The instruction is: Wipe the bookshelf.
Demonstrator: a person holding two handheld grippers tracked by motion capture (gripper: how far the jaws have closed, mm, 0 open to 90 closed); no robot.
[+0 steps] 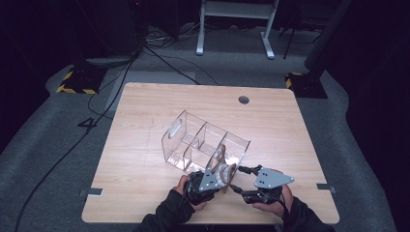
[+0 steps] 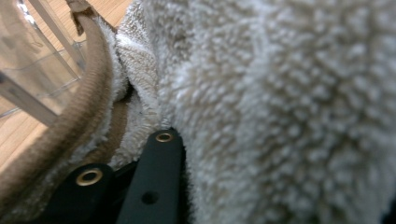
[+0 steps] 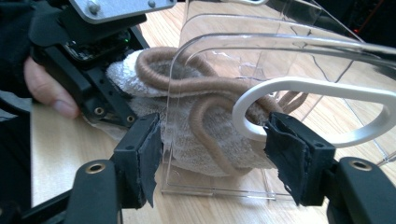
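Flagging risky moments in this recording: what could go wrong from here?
1. The left gripper clamps the towel at the clear organizer end wall; pushing on could slide the light organizer or jam the towel there.
2. The towel's brown cord loops loosely and might snag on the wall's edge.
3. The right gripper stands open around the white handle cutout, steadying nothing.

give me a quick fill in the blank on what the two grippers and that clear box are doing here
1. The left gripper is shut on a fluffy white ____ with tan piping.
2. The clear organizer lies tipped on a ____ table.
3. The right gripper has its jaws ____, either side of the organizer's end wall.
4. That end wall has an oval ____ cut through it.

Missing words: towel; wooden; open; handle hole
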